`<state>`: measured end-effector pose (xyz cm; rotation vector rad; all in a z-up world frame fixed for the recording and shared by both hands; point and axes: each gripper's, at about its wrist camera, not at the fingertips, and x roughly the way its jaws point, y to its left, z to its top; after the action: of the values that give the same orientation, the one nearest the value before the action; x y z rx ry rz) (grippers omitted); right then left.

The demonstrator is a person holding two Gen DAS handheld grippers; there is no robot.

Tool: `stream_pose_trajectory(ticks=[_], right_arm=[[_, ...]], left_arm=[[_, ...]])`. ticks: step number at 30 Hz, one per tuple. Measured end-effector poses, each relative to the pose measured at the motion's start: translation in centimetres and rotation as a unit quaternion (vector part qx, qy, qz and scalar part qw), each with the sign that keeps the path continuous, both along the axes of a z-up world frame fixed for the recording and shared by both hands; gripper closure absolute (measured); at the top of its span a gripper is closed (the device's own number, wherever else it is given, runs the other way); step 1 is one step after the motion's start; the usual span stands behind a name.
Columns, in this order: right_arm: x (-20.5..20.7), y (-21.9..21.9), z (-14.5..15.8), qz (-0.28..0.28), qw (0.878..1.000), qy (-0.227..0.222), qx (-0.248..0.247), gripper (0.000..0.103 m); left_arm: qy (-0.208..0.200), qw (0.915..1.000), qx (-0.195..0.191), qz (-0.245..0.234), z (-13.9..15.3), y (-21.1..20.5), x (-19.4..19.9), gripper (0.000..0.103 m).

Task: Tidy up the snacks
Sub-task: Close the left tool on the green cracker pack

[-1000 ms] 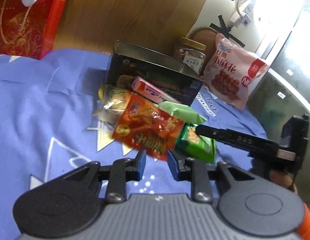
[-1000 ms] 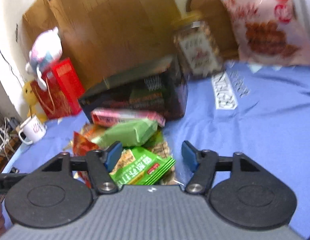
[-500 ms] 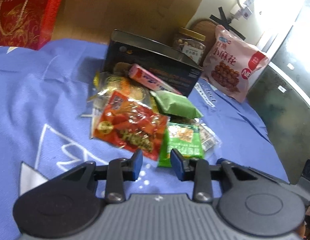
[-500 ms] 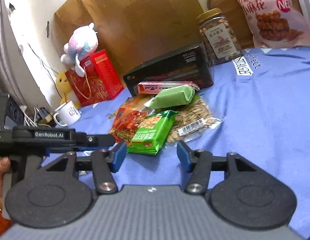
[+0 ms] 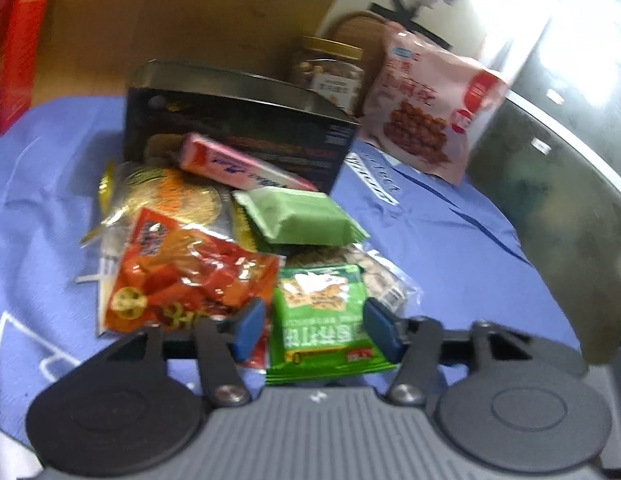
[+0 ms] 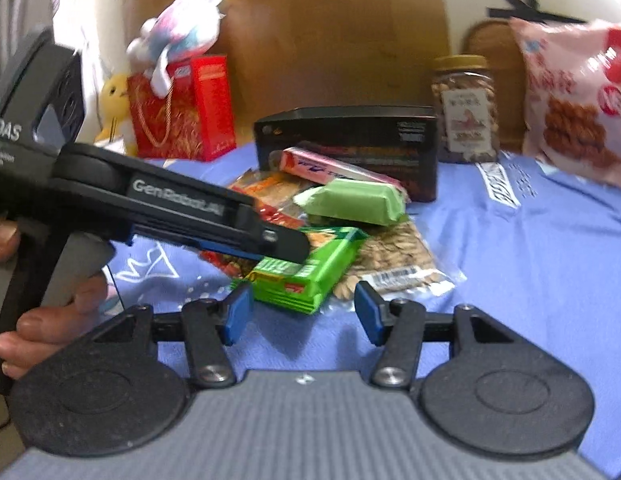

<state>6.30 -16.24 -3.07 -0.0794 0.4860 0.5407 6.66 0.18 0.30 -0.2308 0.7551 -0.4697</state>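
Note:
A pile of snacks lies on the blue cloth in front of a black box (image 5: 238,128). My left gripper (image 5: 316,330) is open, its blue fingertips on either side of the near end of a green snack pack (image 5: 322,312). A red-orange packet (image 5: 182,280), a light green bar (image 5: 298,216), a pink bar (image 5: 238,166) and gold-wrapped snacks (image 5: 166,196) lie beside and behind it. In the right wrist view my right gripper (image 6: 302,314) is open and empty, just short of the green pack (image 6: 306,270). The left gripper's fingers (image 6: 266,236) reach over that pack.
A nut jar (image 5: 330,72) and a pink snack bag (image 5: 426,108) stand behind the black box (image 6: 350,136). A red gift bag (image 6: 182,108) with a plush toy (image 6: 178,36) on it stands at the far left. A clear bag of seeds (image 6: 394,260) lies right of the pile.
My left gripper has opened wider and moved forward so its fingers straddle the green pack. My right gripper has drawn back a little and stays open.

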Motion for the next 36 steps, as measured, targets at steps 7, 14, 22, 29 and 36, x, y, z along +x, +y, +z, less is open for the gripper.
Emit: stream_pose_trajectory(ticks=[7,14,22,29,36], right_arm=[[0.4,1.3,-0.7,-0.011,1.0,-0.009,-0.025,0.056],[-3.3,-1.1,0.1,-0.027,0.999,-0.014,0.026,0.06],[-5.0,-0.3,-0.6,-0.007,1.0,0.004,0.029,0.048],[-5.9,-0.8,-0.5,-0.003,0.999,-0.018,0.033,0.031],[-6.4,-1.7,-0.7,0.003,0.999,-0.032,0.03,0.03]], left_arm=[[-0.018,0.9996,0.021,0.003,0.6,-1.0,-1.9,0.068],[-0.011,0.9999,0.01,-0.006,1.1,-0.6,-5.9,0.071],[-0.003,0.9997,0.025,0.002,1.1,-0.4,-7.9,0.069],[-0.015,0.9989,0.025,0.037,2.0,1.3,-8.5,0.053],[0.019,0.9993,-0.014,0.029,1.6,2.5,-7.6,0.043]])
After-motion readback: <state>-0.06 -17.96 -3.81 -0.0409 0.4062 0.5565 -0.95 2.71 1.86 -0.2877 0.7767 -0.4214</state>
